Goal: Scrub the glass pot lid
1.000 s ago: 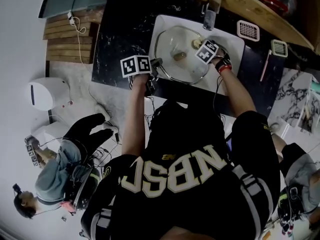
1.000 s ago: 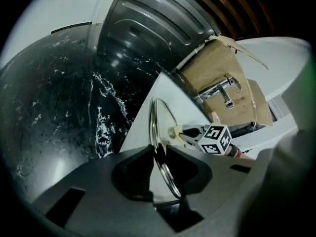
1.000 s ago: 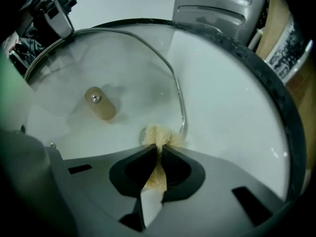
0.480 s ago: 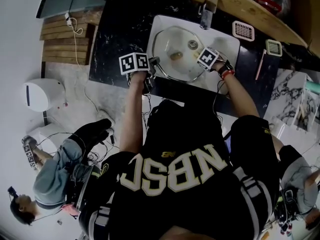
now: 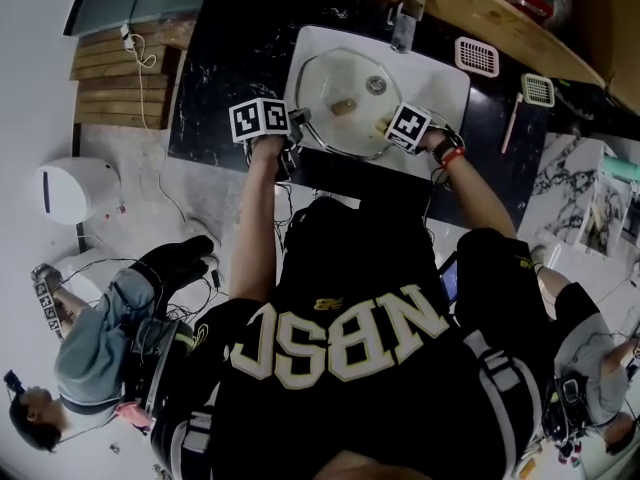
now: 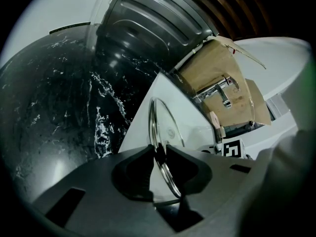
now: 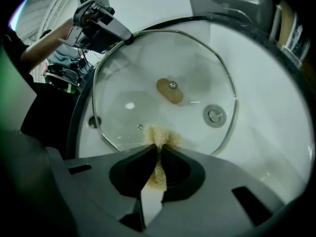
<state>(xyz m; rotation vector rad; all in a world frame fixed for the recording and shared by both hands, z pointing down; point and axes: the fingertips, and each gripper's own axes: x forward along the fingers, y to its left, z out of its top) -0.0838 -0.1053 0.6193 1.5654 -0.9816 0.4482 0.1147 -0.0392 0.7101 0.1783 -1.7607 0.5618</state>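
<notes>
The left hand-held gripper (image 6: 159, 154) clamps the rim of the glass lid (image 7: 143, 78) in the sink (image 5: 452, 80); the right hand-held gripper (image 7: 159, 157) pinches a sponge (image 7: 159, 135) at its near edge. Hard scrubbing could wrench the thin rim free.

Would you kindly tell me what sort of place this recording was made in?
Probably a kitchen sink corner, perhaps a mock-up. A white sink with a faucet is set in a black marbled counter, and a glass lid sits in the sink.
</notes>
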